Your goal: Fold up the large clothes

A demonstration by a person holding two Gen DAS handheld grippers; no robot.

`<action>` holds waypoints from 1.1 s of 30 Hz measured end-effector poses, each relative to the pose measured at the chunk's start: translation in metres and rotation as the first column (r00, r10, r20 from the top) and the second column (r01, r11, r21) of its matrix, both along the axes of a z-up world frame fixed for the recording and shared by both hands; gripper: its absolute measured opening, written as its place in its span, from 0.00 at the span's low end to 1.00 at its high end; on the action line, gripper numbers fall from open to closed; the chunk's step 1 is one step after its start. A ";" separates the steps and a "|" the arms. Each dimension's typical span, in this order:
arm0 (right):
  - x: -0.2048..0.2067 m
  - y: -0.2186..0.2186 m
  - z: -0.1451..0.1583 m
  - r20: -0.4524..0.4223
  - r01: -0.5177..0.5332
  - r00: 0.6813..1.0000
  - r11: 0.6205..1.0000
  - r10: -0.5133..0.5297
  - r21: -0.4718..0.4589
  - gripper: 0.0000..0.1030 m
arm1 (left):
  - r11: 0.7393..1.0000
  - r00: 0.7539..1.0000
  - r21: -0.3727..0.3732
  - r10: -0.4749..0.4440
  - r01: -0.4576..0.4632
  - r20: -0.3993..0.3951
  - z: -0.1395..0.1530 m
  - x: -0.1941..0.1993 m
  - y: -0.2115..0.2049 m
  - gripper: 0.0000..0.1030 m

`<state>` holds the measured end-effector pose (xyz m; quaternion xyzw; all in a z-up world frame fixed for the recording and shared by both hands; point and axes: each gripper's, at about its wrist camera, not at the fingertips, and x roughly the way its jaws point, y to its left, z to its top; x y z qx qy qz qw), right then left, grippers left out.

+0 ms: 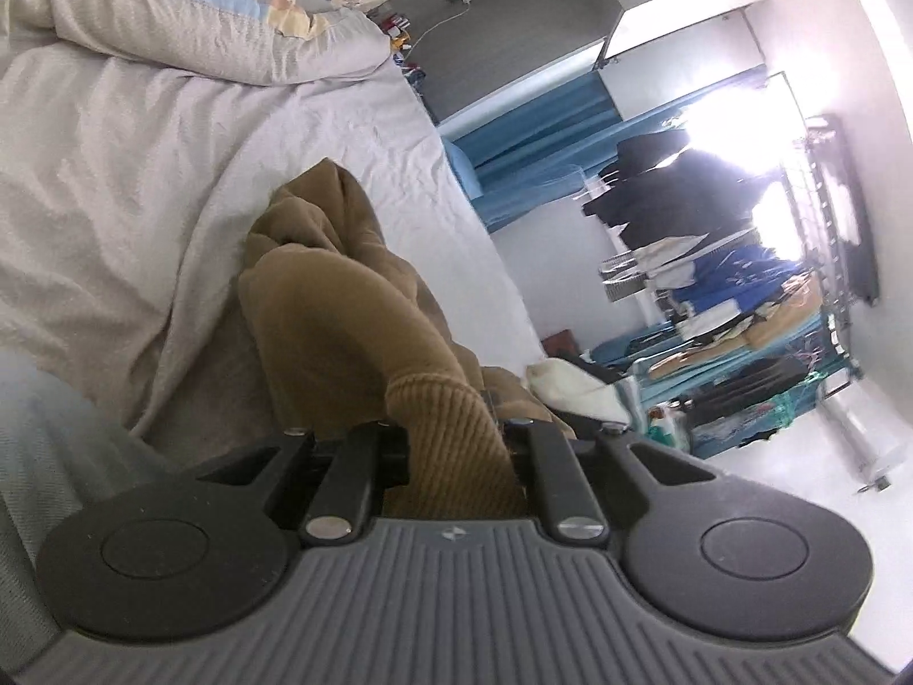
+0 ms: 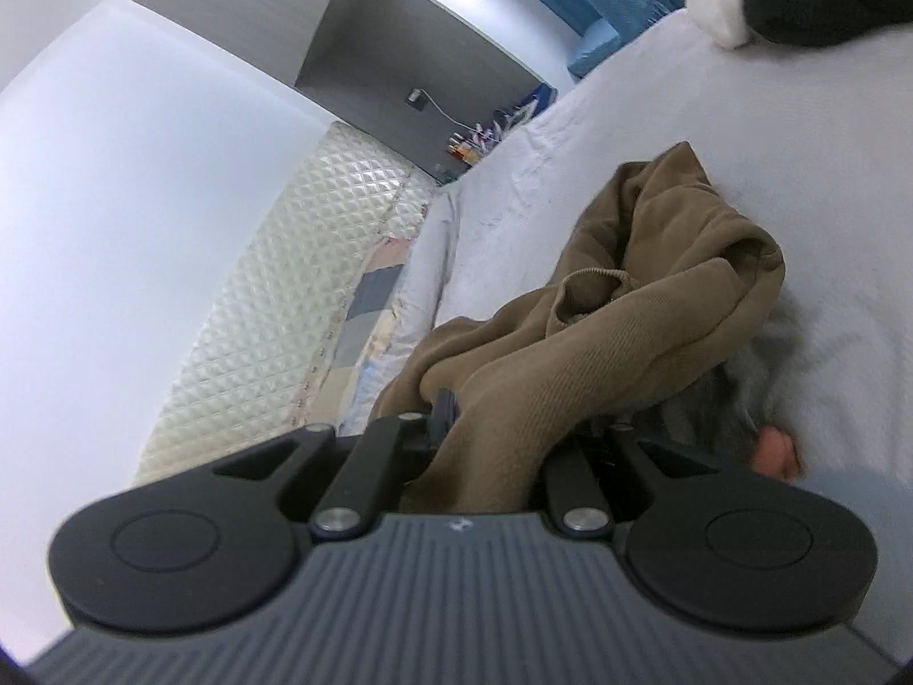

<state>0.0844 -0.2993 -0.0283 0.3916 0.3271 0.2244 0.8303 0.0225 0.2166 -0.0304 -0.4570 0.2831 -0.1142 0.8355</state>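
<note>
Sweatshirt fabric, tan and bunched, fills both of your grippers above the white bed sheet (image 1: pixel 142 182). Your left gripper (image 1: pixel 459 439) is pinching the ribbed cuff (image 1: pixel 451 422) of the brown sweatshirt (image 1: pixel 319 297), its fingers pressed close on the knit, while the sleeve trails away across the sheet. Your right gripper (image 2: pixel 491 428) is clamped on another fold of the same sweatshirt (image 2: pixel 656 285), whose bulk hangs crumpled just over the sheet (image 2: pixel 742 114). Beyond the sheet's far edge lie a patchwork quilt (image 2: pixel 365 308) and a padded headboard (image 2: pixel 285 262); a clothes rack (image 1: pixel 742 285) stands off the bed's side.
</note>
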 end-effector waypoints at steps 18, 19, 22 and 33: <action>0.161 -0.007 -0.045 -0.236 0.319 0.935 0.918 -0.265 0.233 0.14 | 0.986 0.989 0.091 0.139 -0.142 0.042 0.016 0.225 -0.045 0.15; 0.171 -0.005 -0.048 -0.251 0.337 0.928 0.910 -0.277 0.240 0.14 | 0.984 0.989 0.102 0.143 -0.146 0.037 0.013 0.239 -0.045 0.16; 0.208 0.001 -0.064 -0.285 0.377 0.909 0.892 -0.305 0.248 0.15 | 0.981 0.989 0.126 0.148 -0.149 0.017 -0.006 0.283 -0.041 0.16; 0.311 0.011 -0.141 -0.381 0.439 0.857 0.878 -0.347 0.189 0.16 | 0.971 0.994 0.228 0.088 -0.072 -0.060 -0.089 0.418 -0.035 0.19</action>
